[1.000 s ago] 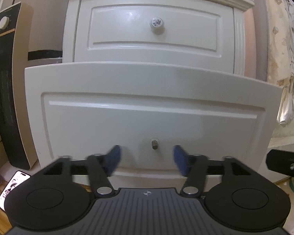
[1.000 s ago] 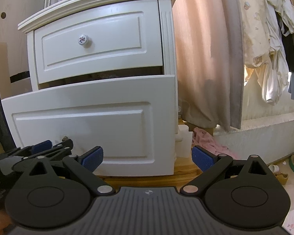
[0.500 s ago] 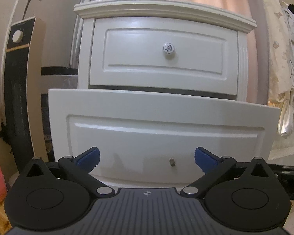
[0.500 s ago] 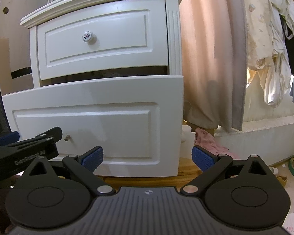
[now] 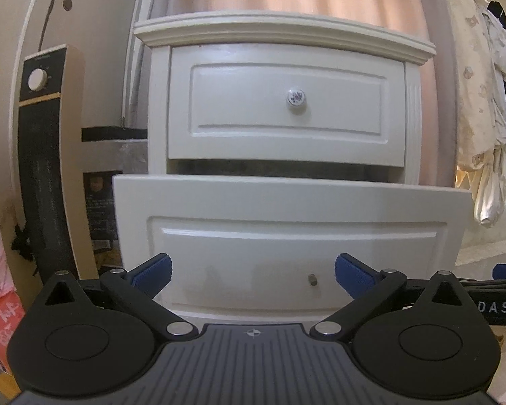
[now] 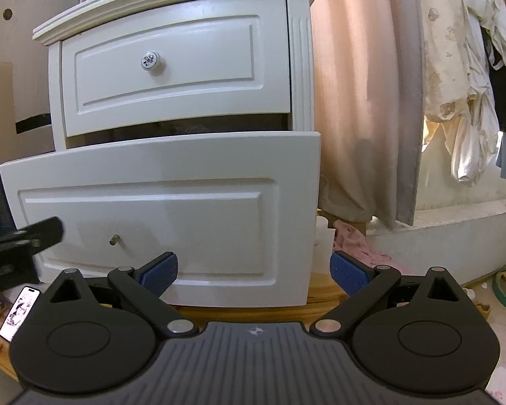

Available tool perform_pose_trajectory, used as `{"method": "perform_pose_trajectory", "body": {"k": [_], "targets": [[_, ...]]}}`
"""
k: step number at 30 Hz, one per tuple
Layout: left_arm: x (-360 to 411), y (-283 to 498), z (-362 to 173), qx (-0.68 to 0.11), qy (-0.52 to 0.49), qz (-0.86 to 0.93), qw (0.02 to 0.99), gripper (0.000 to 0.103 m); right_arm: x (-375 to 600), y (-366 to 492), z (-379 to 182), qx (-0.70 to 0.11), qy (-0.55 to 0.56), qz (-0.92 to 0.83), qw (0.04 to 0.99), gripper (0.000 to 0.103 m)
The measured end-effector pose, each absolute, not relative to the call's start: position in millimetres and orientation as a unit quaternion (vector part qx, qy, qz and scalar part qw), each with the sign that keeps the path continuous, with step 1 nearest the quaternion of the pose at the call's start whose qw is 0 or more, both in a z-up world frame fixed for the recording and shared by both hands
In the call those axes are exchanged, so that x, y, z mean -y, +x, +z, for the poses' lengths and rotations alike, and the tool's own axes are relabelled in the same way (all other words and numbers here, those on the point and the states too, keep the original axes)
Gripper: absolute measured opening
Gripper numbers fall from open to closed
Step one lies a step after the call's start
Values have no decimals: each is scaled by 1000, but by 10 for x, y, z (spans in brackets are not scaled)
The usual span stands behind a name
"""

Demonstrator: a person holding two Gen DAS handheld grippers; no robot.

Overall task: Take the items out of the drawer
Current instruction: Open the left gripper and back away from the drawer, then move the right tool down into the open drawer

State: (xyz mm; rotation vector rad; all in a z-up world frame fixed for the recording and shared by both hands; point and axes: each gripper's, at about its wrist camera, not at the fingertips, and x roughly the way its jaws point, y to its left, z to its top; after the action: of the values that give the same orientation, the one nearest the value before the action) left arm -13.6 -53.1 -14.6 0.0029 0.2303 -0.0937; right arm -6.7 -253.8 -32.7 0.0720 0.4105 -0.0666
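A white nightstand has its lower drawer [image 5: 286,222] pulled out; it also shows in the right wrist view [image 6: 172,209]. The drawer's small metal stud [image 5: 312,280] sits low on its front. The inside of the drawer is hidden behind its front panel. My left gripper [image 5: 253,273] is open and empty, a little in front of the drawer front. My right gripper [image 6: 253,271] is open and empty, facing the drawer's right corner. The upper drawer [image 5: 286,104] is closed and has a flowered knob [image 5: 296,97].
A tall black heater [image 5: 47,155] stands left of the nightstand. A pink curtain [image 6: 364,94] and hanging clothes [image 6: 462,67] are on the right. A phone [image 6: 18,310] lies on the wooden base at lower left. A pink cloth [image 6: 354,239] lies by the nightstand.
My left gripper has opened wide and pulled back from the drawer's stud, so the drawer looks farther away. The right gripper has shifted slightly and stayed open.
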Motion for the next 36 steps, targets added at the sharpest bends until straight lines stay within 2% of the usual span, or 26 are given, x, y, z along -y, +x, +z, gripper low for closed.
{"method": "perform_pose_trajectory", "body": {"k": [11, 21, 26, 29, 36], "targets": [[310, -1, -112, -116, -16, -52, 992, 103, 2379, 31, -259, -202, 19, -36, 979, 103], [231, 119, -90, -90, -7, -64, 994, 103, 2418, 87, 308, -120, -32, 6, 992, 103], [206, 185, -79, -81, 15, -66, 994, 103, 2426, 289, 500, -116, -69, 38, 990, 103], [202, 203, -77, -71, 20, -68, 995, 103, 2426, 575, 603, -145, -121, 83, 978, 103], [189, 263, -135, -72, 0, -80, 994, 103, 2437, 1158, 924, -180, -117, 154, 964, 103]]}}
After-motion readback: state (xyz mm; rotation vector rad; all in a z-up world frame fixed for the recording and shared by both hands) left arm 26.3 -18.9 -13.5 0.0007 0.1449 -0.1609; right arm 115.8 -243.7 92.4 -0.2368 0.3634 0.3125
